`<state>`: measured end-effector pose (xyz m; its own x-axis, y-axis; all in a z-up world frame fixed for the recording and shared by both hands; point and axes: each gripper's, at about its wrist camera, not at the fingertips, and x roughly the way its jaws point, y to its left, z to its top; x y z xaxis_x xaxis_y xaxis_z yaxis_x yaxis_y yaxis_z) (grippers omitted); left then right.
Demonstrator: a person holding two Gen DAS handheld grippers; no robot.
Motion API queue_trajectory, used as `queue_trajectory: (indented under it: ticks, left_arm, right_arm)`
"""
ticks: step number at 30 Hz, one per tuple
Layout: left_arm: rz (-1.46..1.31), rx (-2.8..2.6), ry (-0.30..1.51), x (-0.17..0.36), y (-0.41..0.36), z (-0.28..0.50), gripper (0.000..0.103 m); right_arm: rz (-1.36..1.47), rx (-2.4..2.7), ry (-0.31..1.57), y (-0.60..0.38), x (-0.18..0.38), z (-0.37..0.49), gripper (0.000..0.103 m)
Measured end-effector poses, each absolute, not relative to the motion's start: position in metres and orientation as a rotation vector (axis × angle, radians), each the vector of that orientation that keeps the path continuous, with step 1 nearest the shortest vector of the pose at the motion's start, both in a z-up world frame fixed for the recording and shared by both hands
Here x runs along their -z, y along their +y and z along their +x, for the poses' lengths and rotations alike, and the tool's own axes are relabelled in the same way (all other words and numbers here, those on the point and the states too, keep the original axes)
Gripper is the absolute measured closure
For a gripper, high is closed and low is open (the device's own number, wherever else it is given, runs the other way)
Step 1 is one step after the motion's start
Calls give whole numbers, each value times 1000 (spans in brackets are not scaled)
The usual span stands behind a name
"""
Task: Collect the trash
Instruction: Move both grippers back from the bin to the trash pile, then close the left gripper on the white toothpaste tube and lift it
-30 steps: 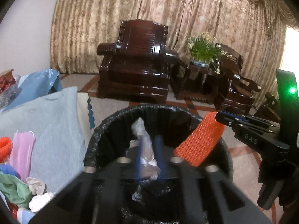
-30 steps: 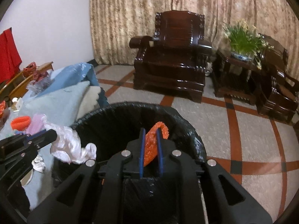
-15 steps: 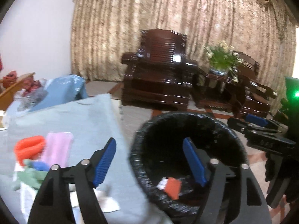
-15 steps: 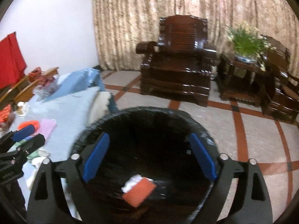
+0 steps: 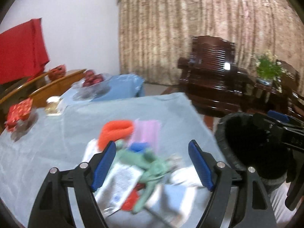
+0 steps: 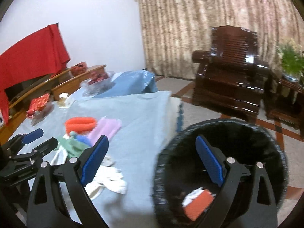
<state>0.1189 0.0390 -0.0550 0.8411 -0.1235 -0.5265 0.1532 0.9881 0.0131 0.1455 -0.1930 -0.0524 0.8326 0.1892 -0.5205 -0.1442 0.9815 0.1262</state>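
My left gripper (image 5: 152, 163) stands open above a heap of trash on the blue-grey tablecloth (image 5: 47, 148). The heap holds a crumpled green piece (image 5: 150, 165), a white packet (image 5: 121, 182), an orange net ring (image 5: 115, 131) and a pink mask (image 5: 146, 133). My right gripper (image 6: 152, 160) is open with nothing in it, between the table's edge and the black-lined bin (image 6: 224, 123). An orange net piece (image 6: 198, 204) and white plastic lie at the bin's bottom. White tissues (image 6: 110, 178) sit near its left finger. The views are blurred.
The bin (image 5: 222, 133) stands on the floor just right of the table. A red box (image 5: 19, 112), a small jar (image 5: 53, 104) and a fruit bowl (image 5: 93, 79) sit at the table's far side. Dark wooden armchairs (image 6: 231, 72) and a plant (image 5: 267, 68) are behind.
Both grippers opened over the bin; the white plastic and the orange net dropped in. Both then swung left, the left one to above the trash heap on the table.
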Motion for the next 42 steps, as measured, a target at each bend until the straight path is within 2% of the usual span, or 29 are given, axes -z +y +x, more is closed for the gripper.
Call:
queue_trajectory:
  ticks: [13, 29, 30, 32, 37, 38, 42]
  left_arm:
    - [47, 74, 651, 105, 109, 103, 26]
    - [4, 89, 795, 157, 118, 123, 24]
    - [-8, 93, 806, 159, 118, 122, 25]
    - [-43, 111, 812, 160, 120, 121, 34]
    - [-60, 116, 829, 157, 111, 112, 45]
    - [-72, 122, 838, 157, 110, 110, 51]
    - [-63, 125, 846, 158, 103, 107, 53]
  right_arm:
    - [-10, -264, 652, -118, 97, 151, 13]
    - [-33, -271, 697, -105, 115, 150, 15]
    - [-34, -271, 697, -105, 115, 150, 15]
    - [-30, -271, 699, -105, 116, 151, 15]
    - [-26, -275, 699, -104, 117, 150, 15]
    - [-27, -276, 698, -104, 117, 150, 15]
    - [-19, -276, 697, -106, 118, 150, 15]
